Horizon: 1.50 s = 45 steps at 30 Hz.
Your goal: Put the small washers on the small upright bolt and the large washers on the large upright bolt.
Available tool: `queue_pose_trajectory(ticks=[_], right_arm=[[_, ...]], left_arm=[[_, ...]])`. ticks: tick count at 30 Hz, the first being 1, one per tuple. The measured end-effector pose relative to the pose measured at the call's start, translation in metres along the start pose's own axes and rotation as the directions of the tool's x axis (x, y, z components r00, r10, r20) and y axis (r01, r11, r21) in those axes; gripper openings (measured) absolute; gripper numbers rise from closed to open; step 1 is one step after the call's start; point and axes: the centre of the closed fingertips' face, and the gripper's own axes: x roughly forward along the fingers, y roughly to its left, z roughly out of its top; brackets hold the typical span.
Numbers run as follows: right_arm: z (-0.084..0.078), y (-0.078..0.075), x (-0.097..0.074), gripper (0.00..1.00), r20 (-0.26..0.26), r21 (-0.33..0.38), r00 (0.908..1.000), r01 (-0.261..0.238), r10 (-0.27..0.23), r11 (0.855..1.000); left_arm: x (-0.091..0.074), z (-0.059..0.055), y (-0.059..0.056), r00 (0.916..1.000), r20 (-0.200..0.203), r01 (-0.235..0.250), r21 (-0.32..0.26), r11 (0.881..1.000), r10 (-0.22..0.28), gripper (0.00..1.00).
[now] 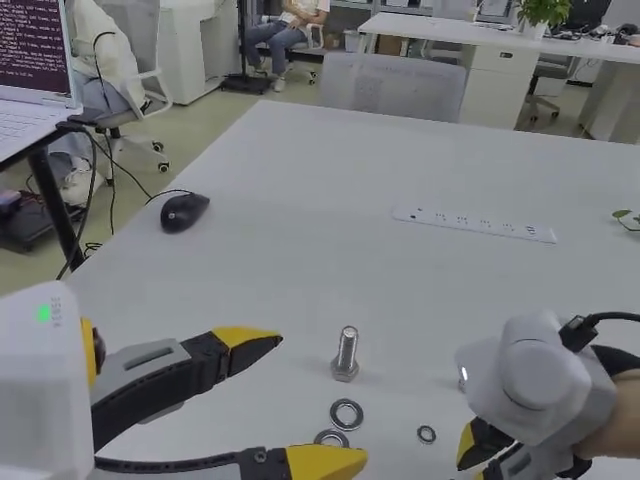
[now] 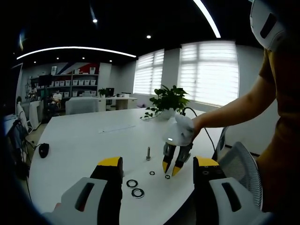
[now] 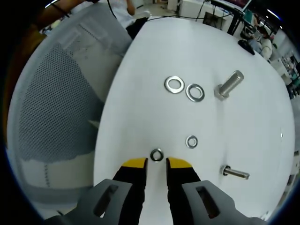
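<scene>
The large upright bolt (image 1: 345, 355) (image 3: 228, 85) stands mid-table, with two large washers (image 1: 346, 413) (image 3: 174, 84) lying flat just before it. A thin small bolt (image 3: 236, 173) (image 2: 148, 153) stands apart from them. Two small washers (image 3: 156, 154) (image 3: 191, 141) lie flat on the table (image 1: 300, 250). My right gripper (image 3: 157, 163) (image 1: 480, 445) (image 2: 171, 169) points down, jaws a narrow gap apart, and one small washer lies just beyond its tips. My left gripper (image 2: 158, 161) (image 1: 320, 400) hovers wide open and holds nothing, near the large washers.
A black mouse (image 1: 183, 211) and a white power strip (image 1: 475, 224) lie farther back on the table. A mesh office chair (image 3: 51, 93) stands at the table's near edge. A potted plant (image 2: 168, 101) sits at the far end. A laptop (image 1: 30, 60) is on a stand to the left.
</scene>
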Motion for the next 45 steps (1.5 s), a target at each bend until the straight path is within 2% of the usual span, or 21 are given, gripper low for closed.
queue_pose_trajectory(ticks=[5, 7, 16, 24, 35, 45], right_arm=[[-0.0009, -0.0017, 0.0062, 0.17, -0.006, -0.001, 0.9999, 0.01, -0.01, 1.0], [-0.0017, -0.0002, 0.0078, 0.18, -0.007, 0.009, 1.0, -0.001, 0.001, 1.0], [0.0008, 0.001, 0.0089, 0.17, -0.014, -0.031, 0.9996, 0.024, -0.025, 0.999], [0.0026, 0.0016, 0.009, 0.17, 0.007, -0.028, 0.9995, 0.031, -0.03, 0.999], [0.0025, 0.0022, 0.0096, 0.14, -0.016, -0.063, 0.9994, 0.031, -0.032, 0.998], [0.0028, -0.0003, 0.0095, 0.12, -0.003, -0.024, 0.9996, 0.028, -0.028, 0.999]], left_arm=[[-0.0018, -0.0032, -0.0006, 1.0, -0.006, 0.0, -0.004, 1.0, 0.0, 0.6], [-0.0029, -0.0045, -0.0005, 1.0, -0.006, -0.002, -0.009, 1.0, 0.002, 0.6], [-0.0053, -0.0066, 0.0029, 0.9999, -0.002, -0.017, -0.02, 1.0, 0.017, 0.6], [-0.0047, -0.0074, 0.0033, 0.9998, 0.004, -0.02, -0.026, 0.999, 0.02, 0.6], [-0.0081, -0.0078, 0.0055, 0.9994, 0.009, -0.033, -0.028, 0.999, 0.033, 0.6], [-0.0078, -0.0095, 0.0037, 0.9996, 0.002, -0.029, -0.027, 0.999, 0.029, 0.6]])
